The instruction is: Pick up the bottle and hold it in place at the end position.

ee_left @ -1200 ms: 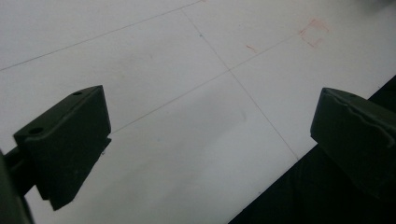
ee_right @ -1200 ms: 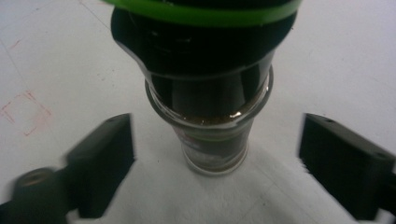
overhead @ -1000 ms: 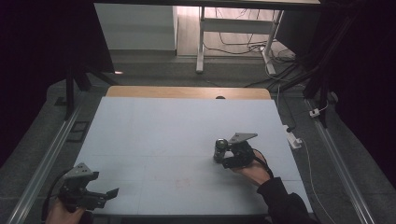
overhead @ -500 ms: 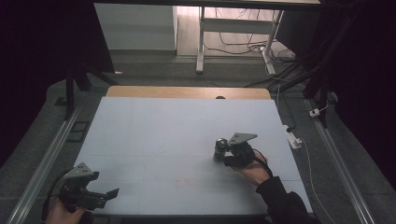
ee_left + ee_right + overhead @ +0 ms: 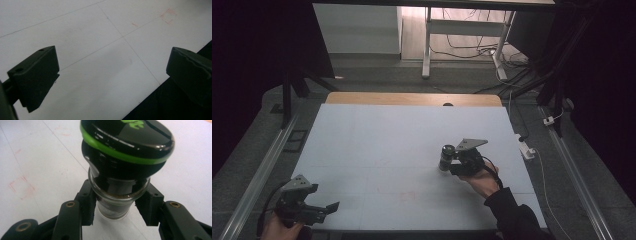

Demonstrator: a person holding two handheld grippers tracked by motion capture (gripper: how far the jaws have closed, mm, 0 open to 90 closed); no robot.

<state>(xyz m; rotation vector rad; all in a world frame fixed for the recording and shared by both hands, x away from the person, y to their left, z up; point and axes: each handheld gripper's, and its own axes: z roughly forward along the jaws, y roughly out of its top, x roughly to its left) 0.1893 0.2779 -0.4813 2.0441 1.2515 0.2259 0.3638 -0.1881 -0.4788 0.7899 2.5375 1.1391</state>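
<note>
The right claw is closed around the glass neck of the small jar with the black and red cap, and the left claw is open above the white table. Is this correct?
Not quite: the cap of the small glass jar is black with a green band, not red, as the right gripper view shows. The rest holds: the right claw grips its neck, and the left claw is open above the white table.

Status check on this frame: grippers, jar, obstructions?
Right gripper shut on jar, which stands upright on the table. Left gripper open, holding nothing, at the near left table edge. Nothing around the jar.
</note>
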